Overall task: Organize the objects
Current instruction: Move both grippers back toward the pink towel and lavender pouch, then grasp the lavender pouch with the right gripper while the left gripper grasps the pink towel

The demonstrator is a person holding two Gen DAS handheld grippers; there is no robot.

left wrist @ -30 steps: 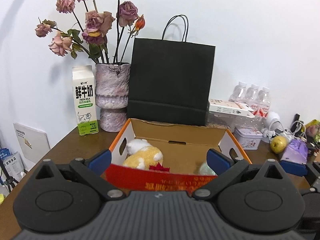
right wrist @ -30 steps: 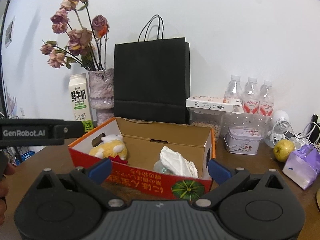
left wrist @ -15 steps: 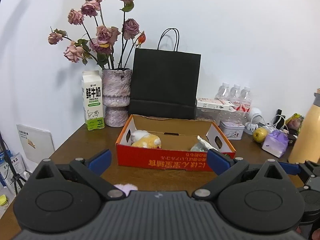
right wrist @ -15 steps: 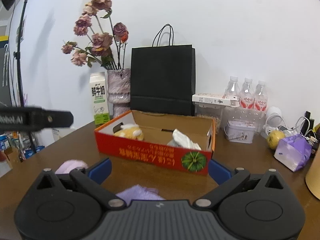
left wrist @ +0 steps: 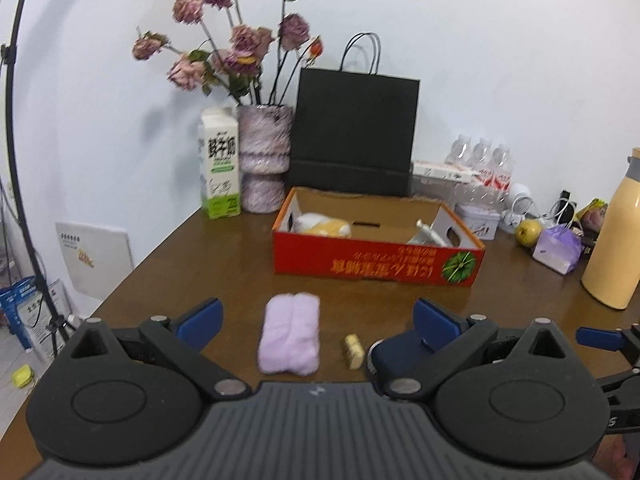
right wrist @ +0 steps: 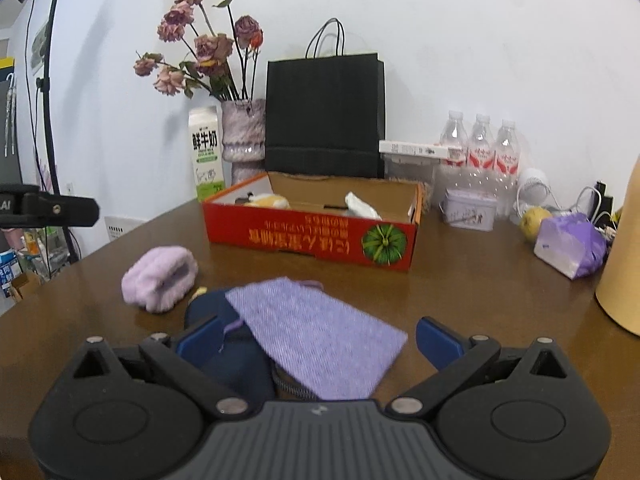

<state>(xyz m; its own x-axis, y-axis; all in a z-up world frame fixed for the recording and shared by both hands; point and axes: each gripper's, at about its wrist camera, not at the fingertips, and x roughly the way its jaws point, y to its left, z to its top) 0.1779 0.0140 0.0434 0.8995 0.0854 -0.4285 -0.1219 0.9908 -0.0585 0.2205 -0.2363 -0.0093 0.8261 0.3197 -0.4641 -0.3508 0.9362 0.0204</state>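
Both grippers hang wide open and empty over the brown table [left wrist: 168, 264]. Between the left gripper's [left wrist: 316, 318] fingers lies a rolled lilac towel [left wrist: 289, 333], with a small cork-like piece [left wrist: 353, 351], too blurred to name, beside it. The right gripper [right wrist: 318, 342] frames a flat purple cloth [right wrist: 316, 332] resting on a dark blue item [right wrist: 228, 344]. Farther back, the red box [right wrist: 312, 240] holds a yellow plush toy [left wrist: 325, 227].

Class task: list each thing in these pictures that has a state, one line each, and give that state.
Left gripper: open, empty.
Right gripper: open, empty.
Red cardboard box: open-topped, partly filled.
Black paper bag: upright.
Fluffy lilac towel: rolled, lying on table.
Green-and-white milk carton: upright.
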